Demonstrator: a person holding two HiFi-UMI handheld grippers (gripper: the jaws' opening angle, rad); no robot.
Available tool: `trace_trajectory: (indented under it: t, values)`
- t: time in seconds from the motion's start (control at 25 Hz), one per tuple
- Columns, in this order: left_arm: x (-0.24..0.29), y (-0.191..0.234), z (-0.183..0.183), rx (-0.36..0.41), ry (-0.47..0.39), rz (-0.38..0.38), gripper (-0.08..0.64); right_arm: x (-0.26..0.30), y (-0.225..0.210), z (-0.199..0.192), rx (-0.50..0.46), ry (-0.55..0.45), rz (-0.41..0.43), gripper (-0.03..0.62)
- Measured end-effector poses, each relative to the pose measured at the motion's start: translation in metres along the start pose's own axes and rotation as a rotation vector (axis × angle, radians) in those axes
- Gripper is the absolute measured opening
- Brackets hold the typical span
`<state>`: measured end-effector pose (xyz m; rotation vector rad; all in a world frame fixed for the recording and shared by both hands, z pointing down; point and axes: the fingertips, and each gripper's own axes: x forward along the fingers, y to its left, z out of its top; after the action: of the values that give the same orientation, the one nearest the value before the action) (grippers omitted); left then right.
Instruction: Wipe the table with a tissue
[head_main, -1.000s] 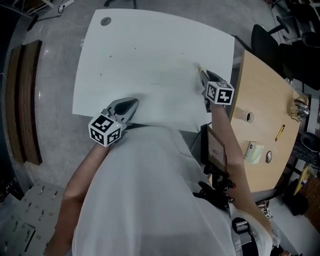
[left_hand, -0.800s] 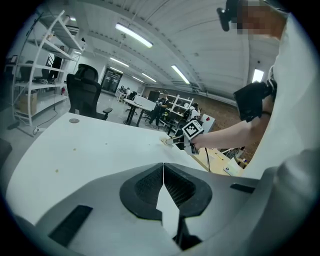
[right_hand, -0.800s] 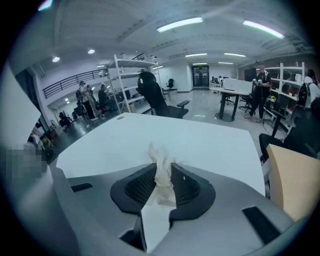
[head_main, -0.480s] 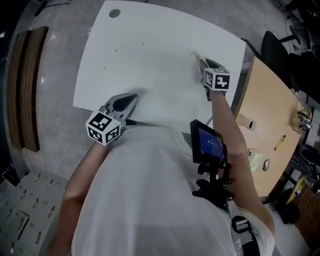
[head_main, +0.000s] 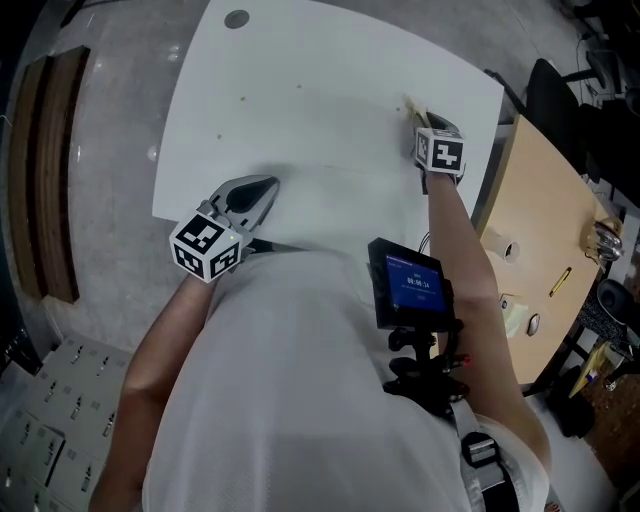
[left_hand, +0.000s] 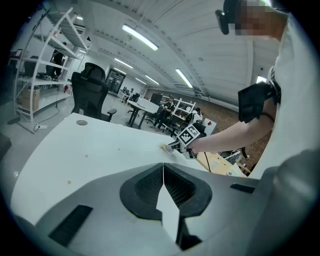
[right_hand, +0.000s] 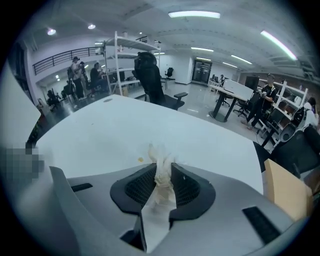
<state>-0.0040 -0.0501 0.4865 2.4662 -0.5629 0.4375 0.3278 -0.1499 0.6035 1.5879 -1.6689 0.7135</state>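
A crumpled, yellow-stained tissue (right_hand: 161, 172) sticks out between the jaws of my right gripper (right_hand: 162, 170), which is shut on it. In the head view that gripper (head_main: 414, 118) points steeply down at the right part of the white table (head_main: 300, 60) and presses the tissue (head_main: 409, 105) to the top. A small yellow spot (right_hand: 140, 160) lies just left of the tissue. My left gripper (head_main: 268, 185) hovers near the table's near edge, shut with nothing between its jaws (left_hand: 163, 167). The left gripper view shows the right gripper (left_hand: 172, 147) across the table (left_hand: 75, 150).
A few tiny specks (left_hand: 86, 155) dot the tabletop, and a grey round cap (head_main: 236, 19) sits at its far left corner. A wooden desk (head_main: 545, 200) with small items stands to the right, behind it a black chair (head_main: 555, 95). A screen device (head_main: 410, 285) hangs on the person's chest.
My right gripper has slid the tissue a little farther away across the right part of the table and rolled slightly. The left gripper has shifted a little along the near edge, still shut.
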Motion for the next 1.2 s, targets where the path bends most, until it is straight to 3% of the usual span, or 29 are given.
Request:
trace_trajectory:
  t: [0.28, 0.48, 1.0, 1.2]
  values:
    - [-0.016, 0.017, -0.007, -0.037, -0.01, 0.022, 0.008, 0.004, 0.007, -0.004, -0.02, 0.049, -0.096, 0.091]
    - [-0.02, 0.022, -0.009, -0.051, -0.016, 0.018, 0.008, 0.005, 0.013, -0.003, 0.001, 0.053, -0.098, 0.089]
    - [-0.025, 0.025, -0.01, -0.049, -0.019, 0.018, 0.008, 0.011, 0.088, 0.007, -0.111, 0.024, 0.038, 0.091]
    - [-0.022, 0.019, -0.011, -0.041, -0.013, 0.007, 0.008, 0.004, 0.136, 0.007, -0.203, 0.004, 0.182, 0.089]
